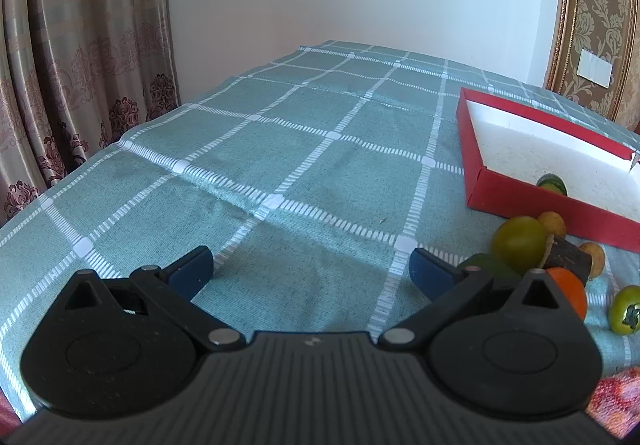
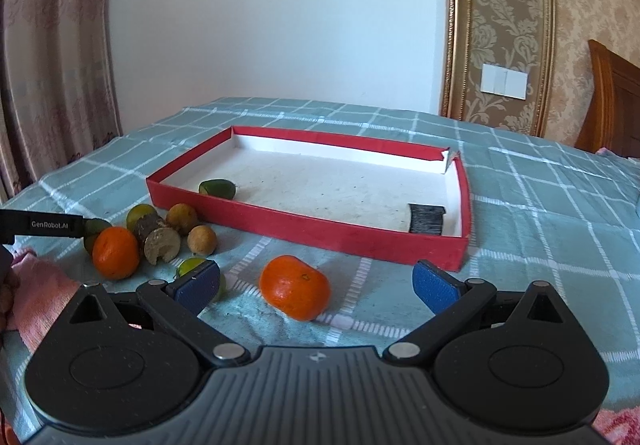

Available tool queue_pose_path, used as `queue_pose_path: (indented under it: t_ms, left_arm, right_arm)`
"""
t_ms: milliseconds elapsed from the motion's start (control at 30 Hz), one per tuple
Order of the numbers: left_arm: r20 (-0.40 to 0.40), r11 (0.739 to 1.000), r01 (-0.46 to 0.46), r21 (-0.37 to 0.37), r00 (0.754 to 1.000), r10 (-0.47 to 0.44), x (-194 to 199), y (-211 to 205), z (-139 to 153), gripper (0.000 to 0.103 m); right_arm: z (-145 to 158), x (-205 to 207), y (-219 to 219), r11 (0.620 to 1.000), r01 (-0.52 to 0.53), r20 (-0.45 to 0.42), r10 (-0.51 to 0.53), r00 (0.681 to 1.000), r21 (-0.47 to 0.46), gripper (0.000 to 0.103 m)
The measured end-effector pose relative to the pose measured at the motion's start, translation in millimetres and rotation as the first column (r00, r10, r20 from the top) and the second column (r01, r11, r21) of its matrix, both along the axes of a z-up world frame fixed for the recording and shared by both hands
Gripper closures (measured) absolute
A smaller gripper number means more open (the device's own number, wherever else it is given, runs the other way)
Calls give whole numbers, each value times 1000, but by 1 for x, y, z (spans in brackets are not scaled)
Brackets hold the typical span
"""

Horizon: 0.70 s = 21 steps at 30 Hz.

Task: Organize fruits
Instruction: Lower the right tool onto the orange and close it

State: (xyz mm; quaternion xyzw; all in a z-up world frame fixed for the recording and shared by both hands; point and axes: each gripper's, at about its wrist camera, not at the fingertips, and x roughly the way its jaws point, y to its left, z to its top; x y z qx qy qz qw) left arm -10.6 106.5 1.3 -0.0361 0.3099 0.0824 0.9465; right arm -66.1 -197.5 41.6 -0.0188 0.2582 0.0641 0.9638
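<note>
A shallow red box (image 2: 304, 231) with a white inside lies on the checked green tablecloth; it also shows in the left wrist view (image 1: 516, 197). A green fruit (image 2: 217, 189) and a dark brush-like block (image 2: 426, 219) lie inside it. My right gripper (image 2: 318, 285) is open, with an orange mandarin (image 2: 295, 287) on the cloth between its fingers, untouched. A pile of fruit lies to the left: another mandarin (image 2: 115, 253), brown longans (image 2: 202, 240), green fruits (image 2: 140, 215) and a cut cane piece (image 2: 162, 245). My left gripper (image 1: 312, 271) is open and empty over bare cloth, left of the pile (image 1: 520, 245).
Curtains (image 1: 80, 85) hang beyond the table's left edge. A white wall stands behind the table. A wooden chair (image 2: 612, 105) is at the far right. A pink cloth (image 2: 36, 297) lies at the near left. The other gripper's black finger (image 2: 44, 229) reaches in beside the pile.
</note>
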Motion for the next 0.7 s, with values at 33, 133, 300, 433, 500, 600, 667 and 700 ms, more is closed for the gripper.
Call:
queue_pose_path:
  t_ms: [33,133,300,433,500,600,667,700]
  left_arm:
    - [0,1000,0,0,1000,0,0,0,0,0]
    - [0,1000,-1,1,1000,1,0,0,0,0]
    - [-1,1000,-1,1,1000,1,0,0,0,0]
    - [0,1000,0,0,1000,0,0,0,0,0]
    - [0,1000,0,0,1000,0,0,0,0,0]
    - [-1,1000,0,0,1000,0,0,0,0,0]
    - [-1,1000,0,0,1000,0,0,0,0,0]
    - [-1,1000,0,0,1000,0,0,-1,0,0]
  right_arm:
    - [-1,2,1,1000,0,-6,0,1000,-6,4]
    - [-5,9,3,1000,-10,-33,10,999,-6,20]
    - [-12,17,4,1000,-18,-69,18,997,1,36]
    - [-17,22,4,999,-33,-91,35,995,23,55]
    - [-19,24,6,998,-46,-96,49,994,33,59]
    - [-20,23,8,999,-46,-88,48,995,26,60]
    - [-21,23,8,999,-42,-83,44,996,31,60]
    - [-21,22,8,999,-40,-81,42,996,34,60]
